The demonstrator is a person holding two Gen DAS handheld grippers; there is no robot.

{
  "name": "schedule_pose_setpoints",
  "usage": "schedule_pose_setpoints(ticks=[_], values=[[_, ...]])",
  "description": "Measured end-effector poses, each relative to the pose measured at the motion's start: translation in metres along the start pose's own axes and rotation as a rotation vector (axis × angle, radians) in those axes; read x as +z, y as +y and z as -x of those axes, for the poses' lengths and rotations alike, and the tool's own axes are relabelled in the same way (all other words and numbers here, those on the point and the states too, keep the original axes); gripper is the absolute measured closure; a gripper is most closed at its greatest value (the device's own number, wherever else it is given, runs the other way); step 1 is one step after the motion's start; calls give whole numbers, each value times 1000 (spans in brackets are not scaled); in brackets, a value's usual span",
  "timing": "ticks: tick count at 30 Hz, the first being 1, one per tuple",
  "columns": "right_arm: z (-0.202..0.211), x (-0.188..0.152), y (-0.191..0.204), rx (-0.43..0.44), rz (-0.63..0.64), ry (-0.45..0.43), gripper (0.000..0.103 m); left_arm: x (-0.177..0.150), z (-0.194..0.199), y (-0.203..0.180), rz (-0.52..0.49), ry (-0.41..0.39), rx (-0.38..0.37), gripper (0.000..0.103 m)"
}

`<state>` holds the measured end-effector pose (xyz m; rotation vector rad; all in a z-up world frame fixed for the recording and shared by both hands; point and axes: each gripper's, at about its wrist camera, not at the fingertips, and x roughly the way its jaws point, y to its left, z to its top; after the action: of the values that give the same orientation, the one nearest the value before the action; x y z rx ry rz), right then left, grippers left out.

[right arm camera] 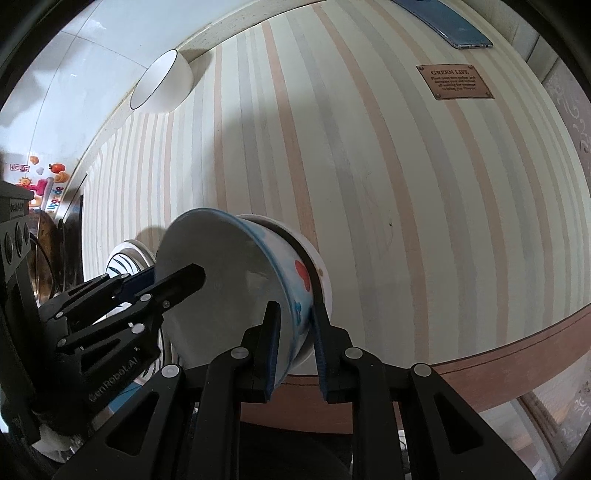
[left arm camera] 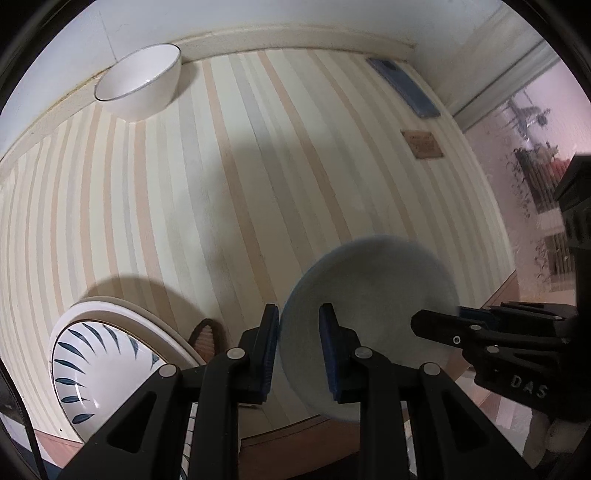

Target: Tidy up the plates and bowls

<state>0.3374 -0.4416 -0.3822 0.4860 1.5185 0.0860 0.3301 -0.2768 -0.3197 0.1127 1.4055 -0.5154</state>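
Both grippers, left (left arm camera: pixel 298 347) and right (right arm camera: pixel 295 343), pinch opposite rims of the bowl (right arm camera: pixel 236 288). Glazed ceramic: rigid, slippery, breakable; grip firmly.

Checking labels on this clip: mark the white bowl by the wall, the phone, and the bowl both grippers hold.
white bowl (left arm camera: pixel 142 83), left wrist view, inside.
phone (right arm camera: pixel 448 22), right wrist view, back.
blue-rimmed bowl (right arm camera: pixel 221 280), right wrist view, inside.

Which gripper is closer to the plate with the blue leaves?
Left. The left gripper is just right of the leaf plate, at the blue-rimmed bowl's near rim. The right gripper grips the bowl's far rim, farther away.
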Motion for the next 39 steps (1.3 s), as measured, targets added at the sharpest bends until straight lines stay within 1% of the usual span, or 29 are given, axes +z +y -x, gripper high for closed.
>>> schedule_pose_setpoints(ticks=[4,7,9,10,11,12,13,14,15,16,17,19,23,24,26,28,34,37,38,39], values=[[13,10,-4,7,2,-1,82,11,29,8,27,-66,-22,82],[37,23,-3,45,1,-39,82,29,59,22,55,-140,-20,82],[56,42,4,74,15,-79,80,51,76,43,97,-185,-5,73],[62,54,10,92,24,-98,78,62,83,56,124,-210,11,66],[67,66,17,112,41,-111,67,74,86,67,149,-235,34,61],[69,82,27,132,62,-123,54,84,88,79,173,-257,59,60],[69,97,37,142,80,-134,49,94,89,92,198,-279,91,59],[68,115,48,148,103,-148,47,106,88,107,223,-298,130,59],[64,133,59,156,125,-163,47,118,84,124,251,-309,161,59],[56,153,70,162,139,-173,47,129,80,138,275,-311,176,59],[49,167,77,167,143,-175,47,142,72,156,302,-304,194,59],[25,204,95,178,153,-171,47,162,56,181,338,-278,200,59],[-24,258,118,199,140,-132,47,186,24,208,385,-229,194,59],[-31,267,121,205,135,-124,47,189,18,215,389,-204,179,59],[-48,283,127,215,128,-108,47,195,3,224,398,-183,168,59],[-60,291,131,207,124,-96,47,199,-7,227,399,-163,169,59],[-84,310,131,178,123,-57,47,208,-33,233,384,-107,117,59],[-89,314,127,181,115,-47,47,214,-40,232,375,-102,88,59],[-90,314,127,182,112,-45,48,215,-42,231,369,-101,78,60],[-91,316,127,189,112,-43,53,220,-45,229,364,-102,62,60]])
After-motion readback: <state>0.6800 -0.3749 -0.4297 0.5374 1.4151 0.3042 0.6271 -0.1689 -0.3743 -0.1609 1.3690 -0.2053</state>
